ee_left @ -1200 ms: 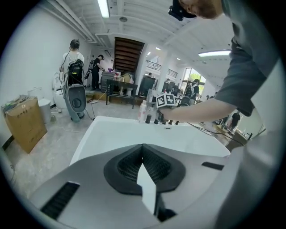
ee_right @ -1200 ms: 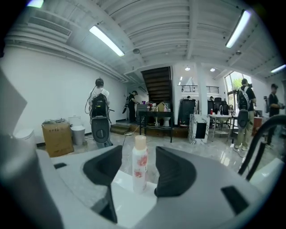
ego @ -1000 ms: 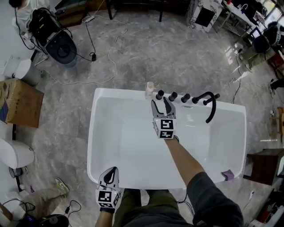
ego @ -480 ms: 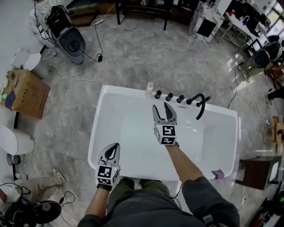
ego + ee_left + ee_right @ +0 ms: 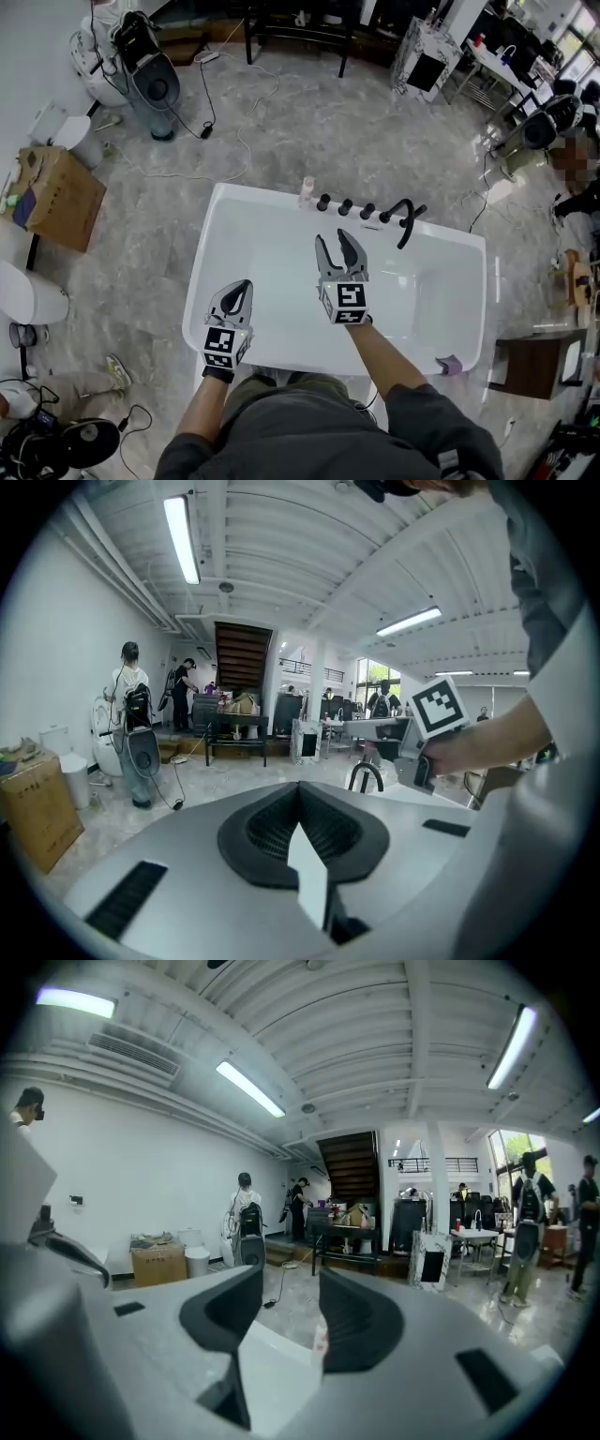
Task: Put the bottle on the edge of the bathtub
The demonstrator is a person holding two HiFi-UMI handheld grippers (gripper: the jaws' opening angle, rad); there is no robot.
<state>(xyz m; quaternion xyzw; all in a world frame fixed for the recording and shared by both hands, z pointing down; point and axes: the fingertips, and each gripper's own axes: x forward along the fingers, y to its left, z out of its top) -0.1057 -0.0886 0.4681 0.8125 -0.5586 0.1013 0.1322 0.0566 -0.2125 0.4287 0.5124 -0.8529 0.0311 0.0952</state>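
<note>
Your small pale pink bottle (image 5: 307, 192) stands on the far rim of the white bathtub (image 5: 262, 194), at 11 o'clock from your right gripper (image 5: 334, 240) and at 9 o'clock of the black tap knobs (image 5: 345, 205). That gripper's jaws are apart, have just been closing a little, and hold nothing. At its 8 o'clock, your left gripper (image 5: 240, 286) has its jaws pressed together, empty.

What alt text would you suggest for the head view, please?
Seen from above, a small pale bottle stands on the far rim of a white bathtub beside black taps. The right claw hangs over it, open and empty, jaws just narrowed slightly; the left claw, shut, hovers by the near rim.
</note>
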